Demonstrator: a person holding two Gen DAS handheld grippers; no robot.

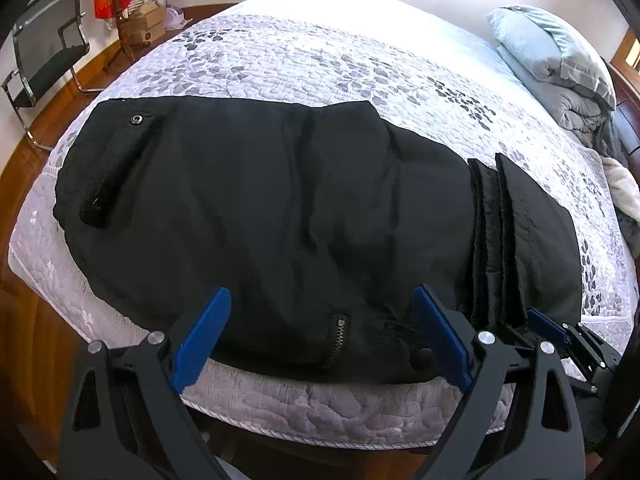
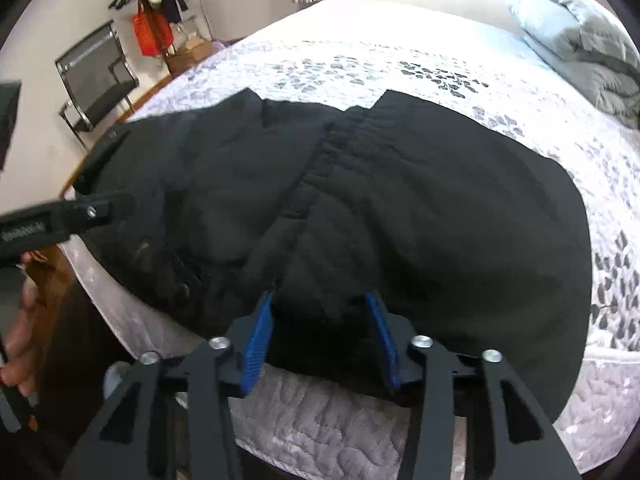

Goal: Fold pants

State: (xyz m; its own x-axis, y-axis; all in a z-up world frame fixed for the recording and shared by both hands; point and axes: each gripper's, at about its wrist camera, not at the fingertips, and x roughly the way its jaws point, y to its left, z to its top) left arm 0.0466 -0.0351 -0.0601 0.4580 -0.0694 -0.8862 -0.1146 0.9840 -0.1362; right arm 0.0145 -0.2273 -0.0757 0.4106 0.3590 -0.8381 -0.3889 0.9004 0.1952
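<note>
Quilted bed [image 1: 320, 52], grey pillow [image 1: 548, 40], black chair [image 1: 44, 52], wood floor [image 1: 24, 160].

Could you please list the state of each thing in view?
Black pants: folded over, lying flat on the bed.
Zipper: closed.
Left gripper: fingers wide open, holding nothing.
Right gripper: fingers around a bunched pants edge.
Quilt: spread flat.
Pillow: slumped on heaped bedding.

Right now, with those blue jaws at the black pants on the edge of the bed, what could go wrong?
1. The right gripper has only a small bunch of the black pants between its jaws; the cloth may slip free when lifted.
2. The pants lie at the near edge of the bed; a tug could drag them off.
3. The left gripper stands open, so one-sided lifting could undo the stacked fold.
</note>
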